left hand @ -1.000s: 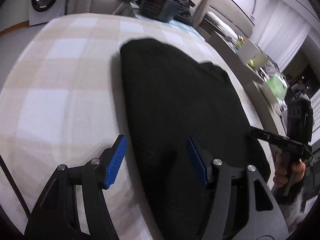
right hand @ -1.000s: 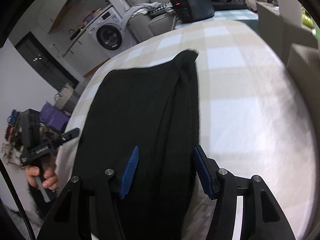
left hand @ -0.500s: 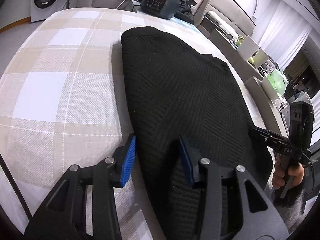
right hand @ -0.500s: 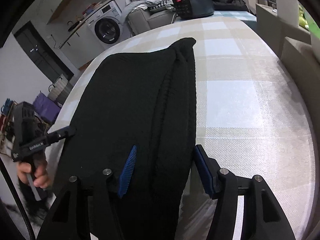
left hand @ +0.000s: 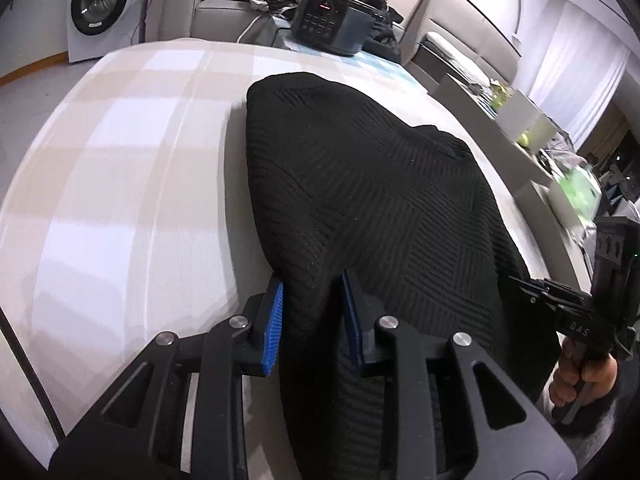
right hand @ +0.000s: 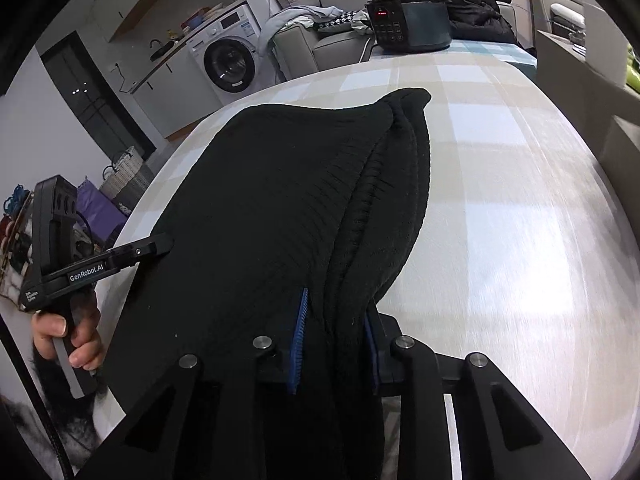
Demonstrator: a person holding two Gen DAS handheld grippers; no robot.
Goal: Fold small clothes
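A black knitted garment lies on the bench, which has a cloth of beige and white checks. The knit has a pattern of ribbed squares. The garment runs from the near edge of the bench to about the middle, and along its right side it is folded over itself, so that several layers are stacked there.

The left tongs are at the near left corner of the garment. Their blue pads stand on both sides of a raised ridge of the cloth, and the jaws are closing on it; the pads already press the knit from left and right. The right tongs are at the near right corner, over the folded layers. Their jaws are closing too, with the thick edge of the garment squeezed between the blue pads.

In each wrist view the other tool shows at the side, held by a bare hand around its grip.

At the far end of the bench stands a black cooker with red lights. Behind it is a grey sofa with clothes heaped on it, and to the far left a white washing machine.
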